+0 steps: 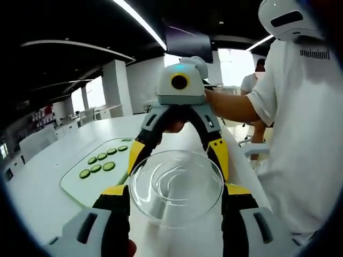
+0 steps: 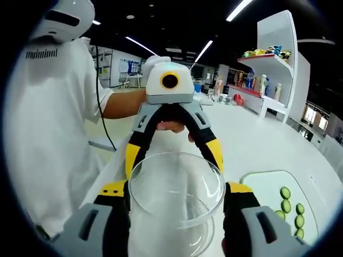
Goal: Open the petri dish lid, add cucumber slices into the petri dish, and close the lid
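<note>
1. Left tool [image 1: 176, 211]: its jaws are closed on the glass petri dish [image 1: 176, 184] from both sides, holding it above the white table [image 1: 43, 176].
2. Right tool [image 2: 176, 206]: its jaws also press the rim of the petri dish [image 2: 176, 184] from both sides. The two tools face each other, and each view shows the other tool beyond the dish: the right tool [image 1: 179, 123] in the left gripper view, the left tool [image 2: 171, 128] in the right gripper view.
3. Whether the glass is base, lid or both cannot be told.
4. Left gripper view: the pale green cutting board [image 1: 80, 179] lies left of the dish, carrying two rows of cucumber slices [image 1: 102, 160].
5. Right gripper view: the cutting board [image 2: 262, 187] appears at lower right with cucumber slices [image 2: 289, 209] along its right side; a white shelf unit [image 2: 278, 59] with coloured items stands far right.
6. A person in a white shirt [image 1: 305, 123] stands close beside the table edge.
7. Open table surface lies between the board and the dish, and beyond the board.
</note>
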`<state>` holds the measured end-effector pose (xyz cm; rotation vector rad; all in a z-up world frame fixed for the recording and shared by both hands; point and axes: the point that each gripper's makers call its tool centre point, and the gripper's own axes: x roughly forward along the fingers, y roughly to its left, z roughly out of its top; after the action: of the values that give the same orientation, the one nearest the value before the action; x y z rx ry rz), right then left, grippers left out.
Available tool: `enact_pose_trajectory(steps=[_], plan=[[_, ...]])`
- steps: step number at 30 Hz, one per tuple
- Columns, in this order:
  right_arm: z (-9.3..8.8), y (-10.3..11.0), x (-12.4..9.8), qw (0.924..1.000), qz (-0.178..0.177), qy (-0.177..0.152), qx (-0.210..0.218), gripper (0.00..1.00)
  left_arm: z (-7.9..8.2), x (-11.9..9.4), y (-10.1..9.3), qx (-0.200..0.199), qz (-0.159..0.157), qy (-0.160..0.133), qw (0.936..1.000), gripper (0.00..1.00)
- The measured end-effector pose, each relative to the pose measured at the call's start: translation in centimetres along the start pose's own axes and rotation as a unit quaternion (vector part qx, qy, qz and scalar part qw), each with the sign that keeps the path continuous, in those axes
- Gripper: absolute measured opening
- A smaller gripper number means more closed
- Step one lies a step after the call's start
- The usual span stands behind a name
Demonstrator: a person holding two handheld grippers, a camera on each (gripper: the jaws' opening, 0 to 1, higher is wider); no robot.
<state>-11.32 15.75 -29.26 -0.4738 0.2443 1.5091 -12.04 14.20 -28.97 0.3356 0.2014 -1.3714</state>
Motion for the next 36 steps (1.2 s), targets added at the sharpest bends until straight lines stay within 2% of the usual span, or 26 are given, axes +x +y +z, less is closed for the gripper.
enact_pose_trajectory(steps=[21,36], plan=[[1.7,-0.1,4.2,0.9987,0.044,0.001,-0.025,0.70,-1.7,-3.9,0.9,-0.011,0.049,0.017,0.9986,0.69],[1.6,0.1,6.8,0.9967,0.073,0.014,-0.033,0.70,-3.3,-5.7,1.3,-0.023,0.074,0.029,0.9966,0.69]])
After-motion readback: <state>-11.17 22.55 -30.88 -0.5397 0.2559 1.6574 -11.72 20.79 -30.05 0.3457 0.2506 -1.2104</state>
